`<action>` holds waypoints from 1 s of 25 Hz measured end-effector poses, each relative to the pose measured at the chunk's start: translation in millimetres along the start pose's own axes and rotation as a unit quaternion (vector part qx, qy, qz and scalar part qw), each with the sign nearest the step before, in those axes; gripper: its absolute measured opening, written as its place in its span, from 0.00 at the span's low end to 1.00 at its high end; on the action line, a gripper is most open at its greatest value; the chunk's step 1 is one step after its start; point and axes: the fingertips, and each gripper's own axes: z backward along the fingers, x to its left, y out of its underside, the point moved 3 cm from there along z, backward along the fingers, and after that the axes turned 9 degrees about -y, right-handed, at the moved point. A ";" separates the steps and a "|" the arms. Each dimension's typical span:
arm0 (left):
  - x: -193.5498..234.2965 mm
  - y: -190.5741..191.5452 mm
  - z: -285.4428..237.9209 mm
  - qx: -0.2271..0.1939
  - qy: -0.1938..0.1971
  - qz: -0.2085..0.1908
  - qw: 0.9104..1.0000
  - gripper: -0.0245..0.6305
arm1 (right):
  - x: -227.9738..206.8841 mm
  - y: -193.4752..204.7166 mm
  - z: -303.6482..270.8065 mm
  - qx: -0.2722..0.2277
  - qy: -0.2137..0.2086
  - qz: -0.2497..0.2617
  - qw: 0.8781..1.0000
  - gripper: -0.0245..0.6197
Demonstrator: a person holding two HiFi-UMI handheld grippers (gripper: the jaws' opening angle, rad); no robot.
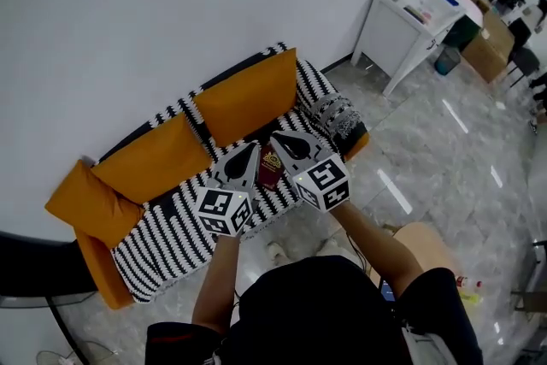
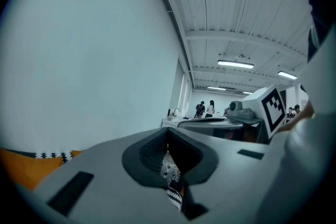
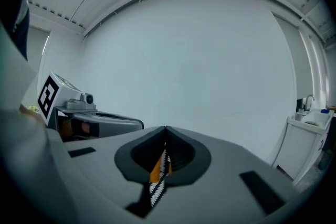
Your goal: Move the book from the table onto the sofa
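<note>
A dark red book (image 1: 271,167) hangs in the air above the front of the sofa seat (image 1: 171,231), squeezed between the sides of my two grippers. The left gripper (image 1: 253,148) presses on its left side and the right gripper (image 1: 275,138) on its right; both are shut with nothing inside their own jaws. In the left gripper view the shut left gripper (image 2: 168,135) leaves only a slit, with the right one's marker cube (image 2: 273,105) alongside. The right gripper view shows the right gripper (image 3: 165,132) shut and a brown edge of the book (image 3: 65,127) under the left one.
The sofa has a black-and-white striped cover and three orange cushions (image 1: 248,98) against a white wall. A round beige table (image 1: 427,248) stands at my right, behind my arm. A white table (image 1: 410,30) and cardboard boxes (image 1: 485,47) stand far right on the glossy floor.
</note>
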 end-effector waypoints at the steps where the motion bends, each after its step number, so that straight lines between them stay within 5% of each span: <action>1: -6.2 -1.5 -0.5 -0.003 -0.002 -0.002 1.000 0.06 | -0.9 -1.6 6.6 -0.004 -0.002 0.002 1.000 0.06; 25: -155.9 -20.6 4.4 -0.038 -0.048 -0.039 0.997 0.06 | -24.6 -27.6 151.2 -0.062 -0.030 0.033 0.997 0.06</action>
